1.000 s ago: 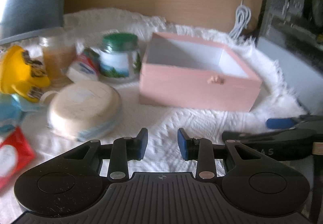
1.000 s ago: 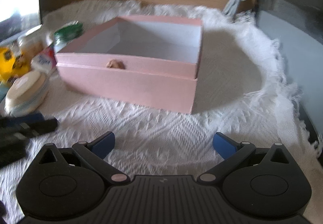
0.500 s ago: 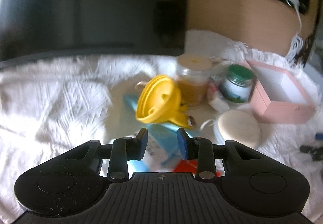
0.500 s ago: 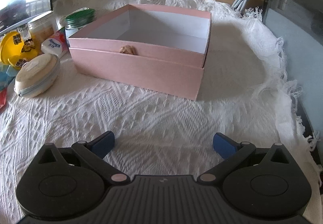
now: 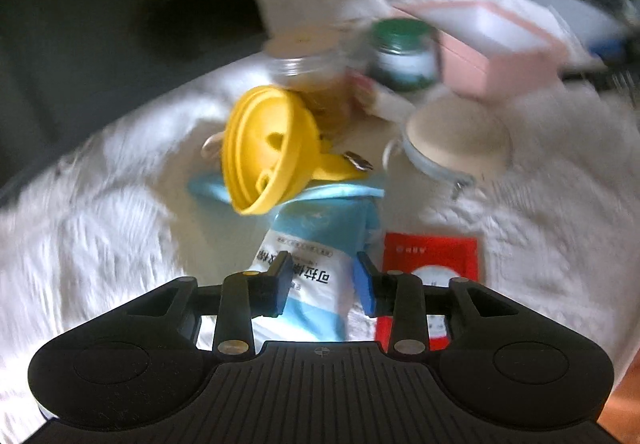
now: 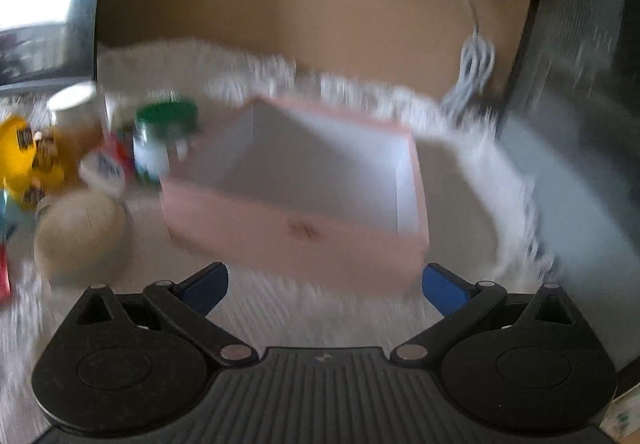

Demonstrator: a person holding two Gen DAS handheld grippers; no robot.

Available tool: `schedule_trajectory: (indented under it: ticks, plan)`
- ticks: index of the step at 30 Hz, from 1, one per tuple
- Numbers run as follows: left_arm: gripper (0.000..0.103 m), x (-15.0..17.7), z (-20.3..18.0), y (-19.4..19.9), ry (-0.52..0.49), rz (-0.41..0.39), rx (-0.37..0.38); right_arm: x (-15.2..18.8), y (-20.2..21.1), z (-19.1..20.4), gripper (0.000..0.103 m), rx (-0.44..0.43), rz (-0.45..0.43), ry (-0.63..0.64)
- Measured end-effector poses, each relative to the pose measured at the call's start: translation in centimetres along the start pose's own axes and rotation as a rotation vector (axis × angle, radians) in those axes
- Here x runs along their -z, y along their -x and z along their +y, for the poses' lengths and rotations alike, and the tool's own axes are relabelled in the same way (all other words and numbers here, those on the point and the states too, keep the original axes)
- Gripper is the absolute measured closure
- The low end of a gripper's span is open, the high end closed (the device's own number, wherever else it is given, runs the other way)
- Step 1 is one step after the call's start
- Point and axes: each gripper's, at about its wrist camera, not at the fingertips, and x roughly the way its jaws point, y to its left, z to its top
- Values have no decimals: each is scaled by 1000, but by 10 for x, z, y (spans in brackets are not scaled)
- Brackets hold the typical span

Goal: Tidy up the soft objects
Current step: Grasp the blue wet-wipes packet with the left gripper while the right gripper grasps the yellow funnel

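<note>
1. step in hand, as i judge it: picking the first soft thing. the left gripper (image 5: 321, 280) hangs over a light blue packet (image 5: 316, 244) lying on the white cloth (image 5: 100, 204) that covers the counter. its fingers (image 5: 280, 276) are opening, part-way apart, with the near end of the packet seen between them but not pinched; nothing is held.
2. the right gripper (image 6: 322, 284) has its fingers spread wide and empty, facing the pink box (image 6: 296, 228), which stands open and looks empty, toward the far right side of the cloth.
3. other soft candidates: a red sachet (image 5: 430, 256) just right of the blue packet, and a round cream pouch (image 5: 456, 136) with a zip between the packet and the box.
4. next move likely calls for lowering the left fingers around the packet's near end, closing, then pulling it out and carrying it right to the box.
5. watch: a yellow funnel (image 5: 268, 148) rests on the packet's far end, so a lift may tip it. jars, one with a green lid (image 5: 402, 52), stand close behind.
6. room: open cloth lies to the left of the packet and in front of the box; a dark wall-like surface bounds the far left, and the view is blurred.
</note>
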Motion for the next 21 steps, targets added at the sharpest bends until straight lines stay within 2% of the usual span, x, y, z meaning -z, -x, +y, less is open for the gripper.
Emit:
schedule_trajectory:
  ticks: [2,5,6,7,9,11,16,18,21]
  plan:
    - [59,-3,4,-1,0,15,8,-10,8,13,0,-7,-12,19]
    - [56,-6,4,-3,-16,23,-10,-21,17,26,0,-70,8,44]
    - [52,-6,5,-3,-12,20,-19,-24,19,31,0,-78,11,56]
    - [47,-6,6,-4,3,18,-30,-27,19,37,0,-79,10,74]
    - [45,-5,12,-7,68,15,-38,-30,19,47,0,-101,-4,115]
    - [47,-3,14,-8,130,32,-15,-30,24,56,0,-128,6,122]
    - [27,0,2,-8,93,31,92,-27,35,65,0,-211,-17,125]
    - [27,0,-4,-4,70,26,117,-26,39,65,0,-222,-33,127]
    - [36,2,-3,10,81,-1,86,-26,46,61,0,-206,-68,122]
